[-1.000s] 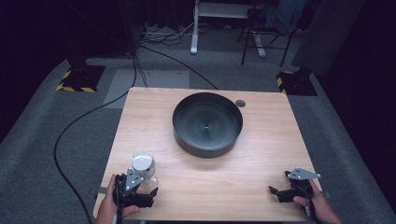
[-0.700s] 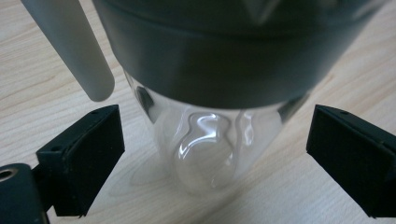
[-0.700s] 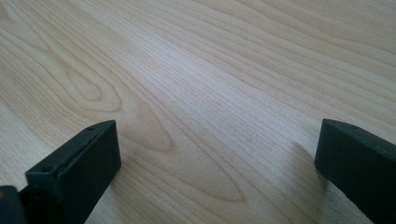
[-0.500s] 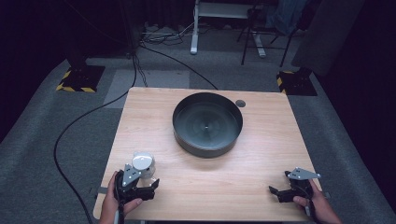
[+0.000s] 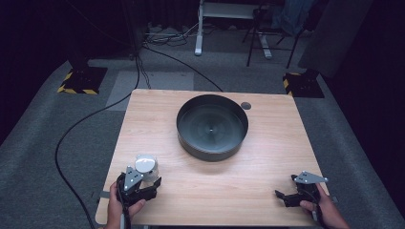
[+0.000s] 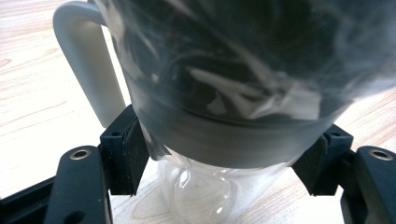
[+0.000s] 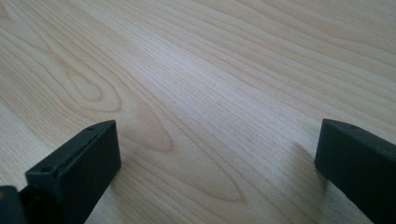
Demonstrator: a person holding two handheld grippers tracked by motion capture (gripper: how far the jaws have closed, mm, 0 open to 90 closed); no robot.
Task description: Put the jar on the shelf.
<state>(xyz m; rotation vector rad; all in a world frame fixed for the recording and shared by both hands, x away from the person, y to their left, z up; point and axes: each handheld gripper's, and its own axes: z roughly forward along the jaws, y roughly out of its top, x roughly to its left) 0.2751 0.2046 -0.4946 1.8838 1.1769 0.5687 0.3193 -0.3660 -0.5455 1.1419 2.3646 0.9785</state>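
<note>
The left hand-held gripper (image 5: pixel 143 179) has just closed its jaws on a clear plastic mug (image 6: pixel 233 88) with a white handle, standing near the tabletop's (image 5: pixel 267 191) front-left corner. The right hand-held gripper (image 5: pixel 291 196) rests open at the front-right edge, holding nothing. A dark round pan (image 5: pixel 212 125) sits mid-table, with bare wood all around it.

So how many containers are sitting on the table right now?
2. A clear mug with a white handle stands at the table's near left corner, clamped in the left claw. A dark round bowl sits near the middle, toward the far edge. Nothing seems hidden.
</note>
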